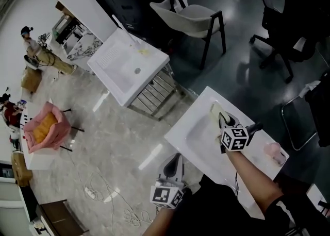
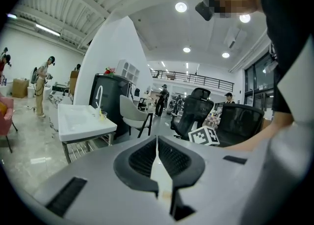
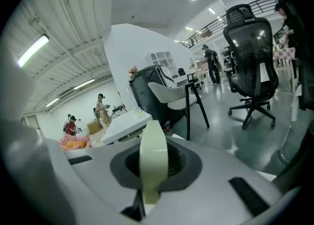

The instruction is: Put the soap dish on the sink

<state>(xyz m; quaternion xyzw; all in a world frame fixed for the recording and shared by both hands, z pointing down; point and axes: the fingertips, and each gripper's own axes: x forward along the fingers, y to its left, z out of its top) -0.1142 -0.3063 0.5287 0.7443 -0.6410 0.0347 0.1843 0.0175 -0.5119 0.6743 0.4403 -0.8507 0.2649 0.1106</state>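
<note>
A pale green soap dish is held edge-on in my right gripper, which is shut on it above the basin of the near white sink. In the right gripper view the soap dish stands upright between the jaws and hides the gap between them. My left gripper hovers off the sink's front left edge, over the floor, shut and empty. In the left gripper view its jaws meet with nothing between them, and the right gripper's marker cube shows beyond.
A second white sink on a metal frame stands farther off at the left. A pink item lies on the near sink's right end. A pale chair and black office chairs stand behind. Cables lie on the floor.
</note>
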